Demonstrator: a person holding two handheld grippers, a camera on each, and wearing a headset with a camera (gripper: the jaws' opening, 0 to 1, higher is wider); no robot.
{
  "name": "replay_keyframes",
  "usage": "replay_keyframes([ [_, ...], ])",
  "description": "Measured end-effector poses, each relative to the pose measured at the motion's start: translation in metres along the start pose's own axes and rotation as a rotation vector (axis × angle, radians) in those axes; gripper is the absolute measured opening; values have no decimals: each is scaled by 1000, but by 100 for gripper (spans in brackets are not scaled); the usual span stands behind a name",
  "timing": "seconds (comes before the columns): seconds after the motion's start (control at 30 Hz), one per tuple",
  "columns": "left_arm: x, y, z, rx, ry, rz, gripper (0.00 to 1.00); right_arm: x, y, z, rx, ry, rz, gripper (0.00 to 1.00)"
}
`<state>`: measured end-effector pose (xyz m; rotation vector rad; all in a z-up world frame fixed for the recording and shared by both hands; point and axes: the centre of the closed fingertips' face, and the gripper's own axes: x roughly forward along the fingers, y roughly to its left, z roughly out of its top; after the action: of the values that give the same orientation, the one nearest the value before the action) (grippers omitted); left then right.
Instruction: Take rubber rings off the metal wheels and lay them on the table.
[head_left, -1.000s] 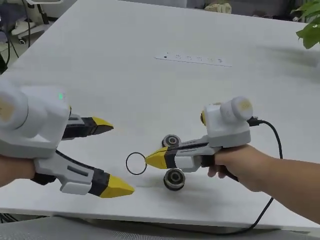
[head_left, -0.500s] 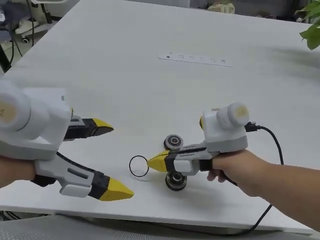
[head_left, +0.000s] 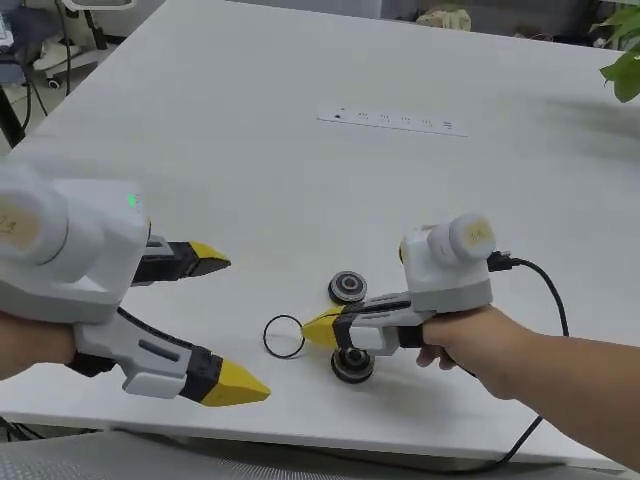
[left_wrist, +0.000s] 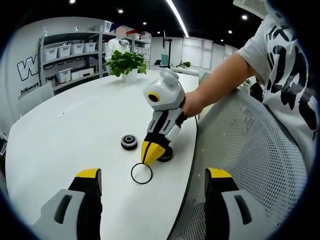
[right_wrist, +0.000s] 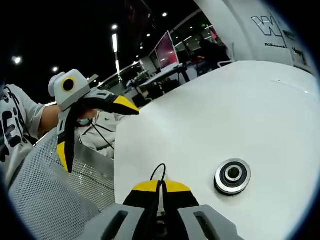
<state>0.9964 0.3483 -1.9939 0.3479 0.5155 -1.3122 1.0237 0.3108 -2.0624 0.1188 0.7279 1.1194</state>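
At the left we are holding the left gripper with its jaws wide apart and nothing in them. To its right the rubber ring is sitting low at the table, and the right gripper is closing its jaws together on the ring's edge. We judge that we should be opening them gently, so that the ring lands flat and clear of the far wheel and the near wheel. The right gripper view is showing the ring's cord running between the jaws, while the head view is giving just the tip touching the loop.

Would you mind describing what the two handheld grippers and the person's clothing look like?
The left gripper and right gripper have white bodies and black jaws with yellow tips. The left shows a green light; a black cable trails from the right. The person wears a white T-shirt with black print.
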Motion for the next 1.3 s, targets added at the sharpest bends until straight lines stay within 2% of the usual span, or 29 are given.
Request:
replay_keyframes([
  [0.37, 1, -2, 1, 0, 5, -6, 82, -2, -6, 0, -21, -4, -29, 9],
  [0.57, 1, -1, 1, 1, 7, -3, 82, -4, -5, 3, -22, -15, -28, 11],
  [0.87, 2, 0, 0, -2, 12, -3, 81, -14, -3, 13, -20, -52, -22, 13],
  [1.3, 8, 1, 9, 9, 7, -16, 80, -32, -1, 24, -43, -98, -28, 16],
])
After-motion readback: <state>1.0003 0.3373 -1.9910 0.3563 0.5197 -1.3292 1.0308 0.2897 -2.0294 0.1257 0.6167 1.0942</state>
